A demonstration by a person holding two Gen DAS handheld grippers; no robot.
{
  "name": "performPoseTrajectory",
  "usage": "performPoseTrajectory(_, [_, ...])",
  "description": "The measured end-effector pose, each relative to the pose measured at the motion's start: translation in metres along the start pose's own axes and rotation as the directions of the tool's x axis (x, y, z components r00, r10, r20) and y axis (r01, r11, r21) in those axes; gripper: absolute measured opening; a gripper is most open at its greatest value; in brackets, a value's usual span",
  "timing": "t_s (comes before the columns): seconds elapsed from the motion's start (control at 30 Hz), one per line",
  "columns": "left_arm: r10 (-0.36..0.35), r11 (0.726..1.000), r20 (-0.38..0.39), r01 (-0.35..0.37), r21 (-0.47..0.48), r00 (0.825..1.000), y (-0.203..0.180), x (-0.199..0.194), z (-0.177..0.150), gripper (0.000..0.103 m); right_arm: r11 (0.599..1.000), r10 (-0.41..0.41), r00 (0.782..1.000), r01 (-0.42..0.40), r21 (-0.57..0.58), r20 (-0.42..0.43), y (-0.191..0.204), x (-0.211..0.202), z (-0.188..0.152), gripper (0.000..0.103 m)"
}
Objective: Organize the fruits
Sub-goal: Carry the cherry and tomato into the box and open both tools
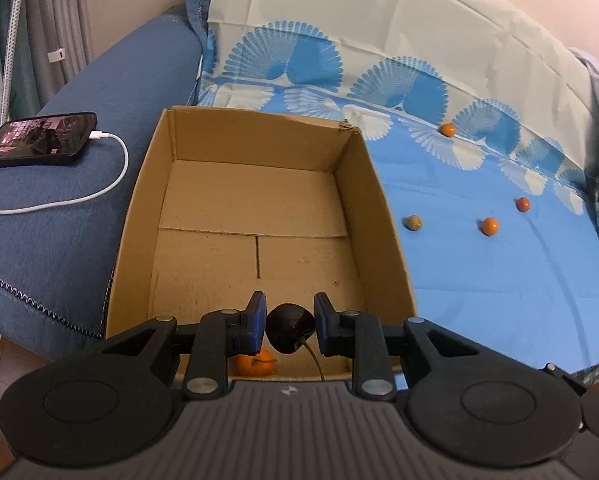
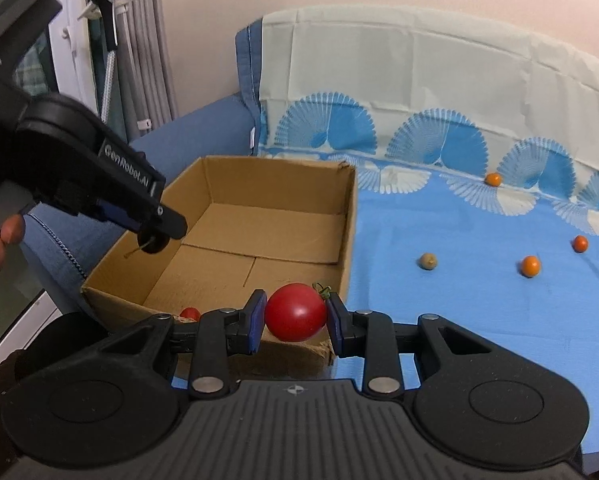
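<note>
- Two tools carry fruit: our left tool (image 1: 289,330) is clamped on a dark stemmed fruit (image 1: 290,328) above the cardboard box (image 1: 383,216), just over a small orange fruit (image 1: 255,364) on its floor.
- Our right tool (image 2: 295,322) is clamped on a red tomato (image 2: 296,312) at the box's near corner.
- We should lower before letting go, and clear of the fruit beneath, so nothing bruises or rolls.
- Four small fruits lie on the blue cloth (image 2: 479,312), well ahead and to the right.
</note>
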State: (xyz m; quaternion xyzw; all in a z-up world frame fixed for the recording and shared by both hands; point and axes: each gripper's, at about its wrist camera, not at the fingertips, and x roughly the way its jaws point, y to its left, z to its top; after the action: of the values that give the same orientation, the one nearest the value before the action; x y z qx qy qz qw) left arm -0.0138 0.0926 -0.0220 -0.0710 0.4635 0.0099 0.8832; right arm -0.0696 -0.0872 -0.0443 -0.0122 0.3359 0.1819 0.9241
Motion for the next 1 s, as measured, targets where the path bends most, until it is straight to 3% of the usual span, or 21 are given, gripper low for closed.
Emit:
performPoseTrajectory(0.5, [0.088, 0.996, -0.078, -0.088, 0.008, 0.993, 0.009, 0.088, 0.041, 0.028, 0.998, 0.039, 0.998, -0.041, -0.037, -0.049, 0.009, 0.079, 0.021, 0.033])
performPoseTrajectory(0.87, [0.141, 0.990, -0.149, -0.135, 0.049, 0.979, 0.013, 0.147, 0.040, 0.028, 0.999, 0.016, 0.989, -0.021, -0.034, -0.145, 0.005, 0.132, 0.008, 0.033])
performPoseTrajectory(1.0, [0.153, 0.988, -0.163, -0.146, 0.050, 0.975, 0.017, 0.160, 0.038, 0.028, 0.998, 0.013, 0.989, -0.022, -0.060, -0.146, 0.006, 0.139, 0.004, 0.033])
